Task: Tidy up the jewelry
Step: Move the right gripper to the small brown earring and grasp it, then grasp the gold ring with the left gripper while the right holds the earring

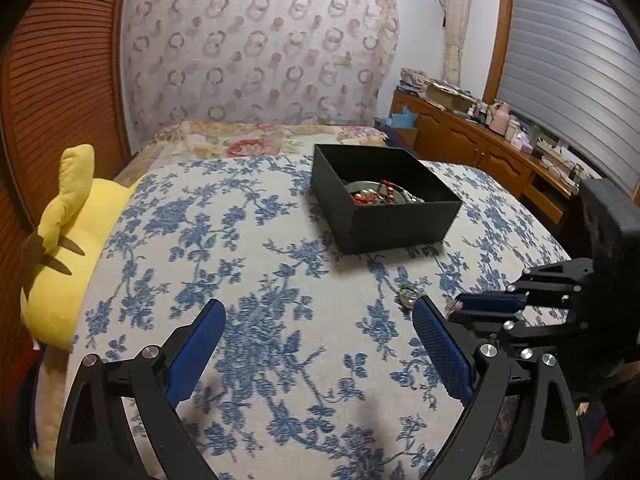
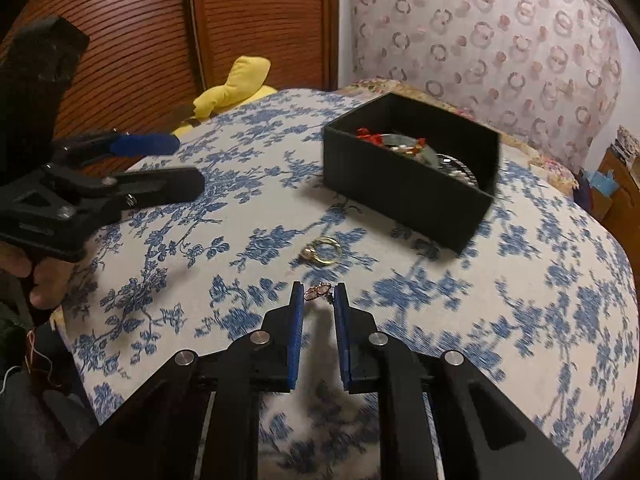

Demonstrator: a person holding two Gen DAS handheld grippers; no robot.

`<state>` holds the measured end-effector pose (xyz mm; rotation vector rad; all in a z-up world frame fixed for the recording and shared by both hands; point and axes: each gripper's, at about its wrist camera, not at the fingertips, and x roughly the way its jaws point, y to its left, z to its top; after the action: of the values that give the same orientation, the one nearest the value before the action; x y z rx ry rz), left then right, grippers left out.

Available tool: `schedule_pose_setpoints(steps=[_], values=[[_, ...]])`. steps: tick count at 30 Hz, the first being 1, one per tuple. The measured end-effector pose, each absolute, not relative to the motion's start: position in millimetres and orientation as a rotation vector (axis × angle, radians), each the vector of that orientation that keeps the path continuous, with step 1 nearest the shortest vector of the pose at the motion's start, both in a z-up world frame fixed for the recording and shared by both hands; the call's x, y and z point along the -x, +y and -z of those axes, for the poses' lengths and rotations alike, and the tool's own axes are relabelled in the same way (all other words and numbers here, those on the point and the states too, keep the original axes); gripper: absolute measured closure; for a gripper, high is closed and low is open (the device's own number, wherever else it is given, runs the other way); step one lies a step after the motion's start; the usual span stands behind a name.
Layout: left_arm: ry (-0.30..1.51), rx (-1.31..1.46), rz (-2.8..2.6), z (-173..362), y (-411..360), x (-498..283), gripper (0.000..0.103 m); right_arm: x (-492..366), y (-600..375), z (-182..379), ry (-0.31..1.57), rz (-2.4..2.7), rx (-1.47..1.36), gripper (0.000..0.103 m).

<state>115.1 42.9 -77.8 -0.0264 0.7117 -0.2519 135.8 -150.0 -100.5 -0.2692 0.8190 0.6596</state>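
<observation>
The right gripper (image 2: 318,294) hangs low over a bed spread with a blue-flowered cover (image 2: 540,320). Its blue-padded fingers (image 2: 297,320) are drawn close together, with a small copper-coloured piece of jewelry (image 2: 318,292) sitting between the tips. Whether the pads actually press on it cannot be told; a narrow gap shows on either side of the piece.

Just beyond the tips, toward 12 o'clock in the right wrist view, a gold ring with a pale bead (image 2: 323,251) lies flat on the cover, apart from the fingers. Farther off, at about 1 o'clock, stands an open black box (image 2: 400,192) holding a jumble of jewelry: red pieces (image 2: 368,135), metal bands, and pale beads.

The left gripper (image 1: 318,320) is held at about 9 o'clock of the right one, its fingers (image 1: 196,344) spread wide with only bare cover between them. A hand (image 2: 40,276) grips its handle. In the left wrist view the box sits at 1 o'clock and the ring (image 1: 408,296) lies just beside the inner edge of the right-hand finger.

A yellow plush toy (image 1: 60,264) rests at the bed's edge at 9 o'clock, against a brown slatted wardrobe door (image 1: 60,60). A patterned curtain (image 1: 260,48) hangs behind the bed.
</observation>
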Motion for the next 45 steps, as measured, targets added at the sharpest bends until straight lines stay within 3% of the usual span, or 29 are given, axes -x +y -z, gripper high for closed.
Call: schedule_pose_setpoints(steps=[10, 23, 32, 36, 45], values=[[0.739, -0.031, 0.347, 83, 8, -127, 0.013, -136, -191, 93, 0.793, -0.607, 0.206, 0.086], [0.849, -0.136, 0.425, 105, -37, -151, 0.068, -139, -202, 94, 0.786, -0.583, 0.183, 0.086], [0.869, -0.168, 0.413, 112, -45, -159, 0.072, -138, -203, 94, 0.784, -0.587, 0.182, 0.086], [0.864, -0.183, 0.398, 114, -45, -161, 0.085, -139, -202, 93, 0.783, -0.587, 0.183, 0.086], [0.803, -0.143, 0.389, 90, -32, -157, 0.085, -146, -200, 79, 0.760, -0.585, 0.170, 0.086]])
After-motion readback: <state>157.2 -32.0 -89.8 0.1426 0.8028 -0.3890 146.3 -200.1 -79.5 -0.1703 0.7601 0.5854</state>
